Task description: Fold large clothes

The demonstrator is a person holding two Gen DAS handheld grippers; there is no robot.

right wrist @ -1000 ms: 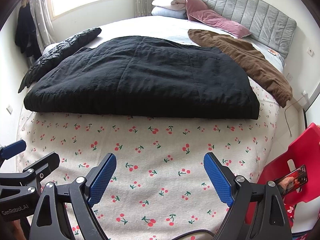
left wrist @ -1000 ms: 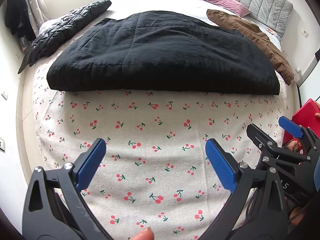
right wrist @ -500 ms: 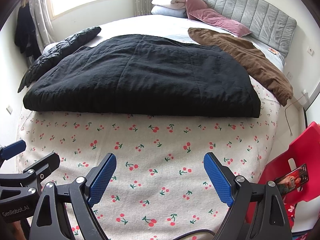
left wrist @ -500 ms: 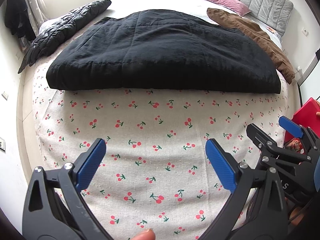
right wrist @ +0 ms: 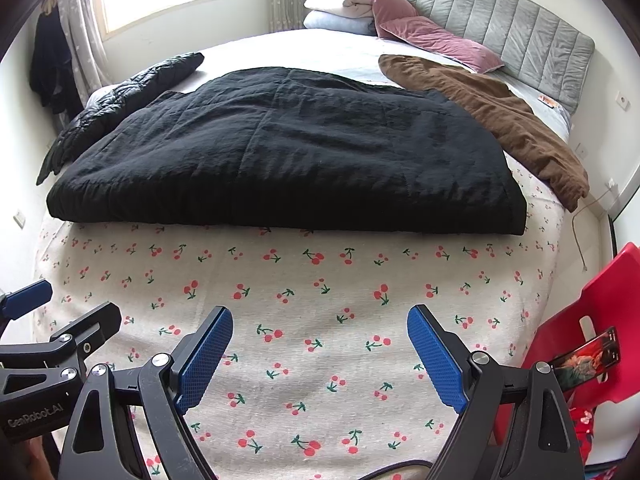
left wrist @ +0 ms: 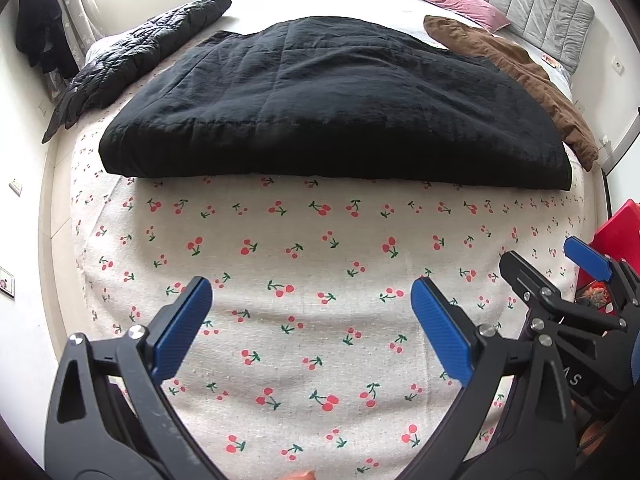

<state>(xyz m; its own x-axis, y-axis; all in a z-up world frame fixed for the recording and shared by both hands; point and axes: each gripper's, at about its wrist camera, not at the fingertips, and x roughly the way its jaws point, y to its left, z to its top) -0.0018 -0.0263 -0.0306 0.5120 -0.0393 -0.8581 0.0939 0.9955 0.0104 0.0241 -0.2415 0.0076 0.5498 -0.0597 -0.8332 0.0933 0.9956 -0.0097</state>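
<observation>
A large black quilted garment (left wrist: 332,108) lies folded flat across the cherry-print bed cover (left wrist: 312,264), its folded edge facing me; it also shows in the right wrist view (right wrist: 288,160). My left gripper (left wrist: 312,320) is open and empty, above the bed cover short of the garment. My right gripper (right wrist: 320,352) is open and empty, likewise short of the garment's edge. The right gripper shows at the right of the left wrist view (left wrist: 560,280), and the left gripper at the left of the right wrist view (right wrist: 52,320).
A brown garment (right wrist: 500,116) lies along the bed's right side and a black puffer jacket (right wrist: 128,92) at the left. Pillows (right wrist: 400,20) sit by the grey headboard (right wrist: 520,32). A red chair (right wrist: 592,340) holding a phone stands at the bed's right.
Both grippers have moved slightly forward toward the black garment, which looks a little nearer. Both stay open and empty.
</observation>
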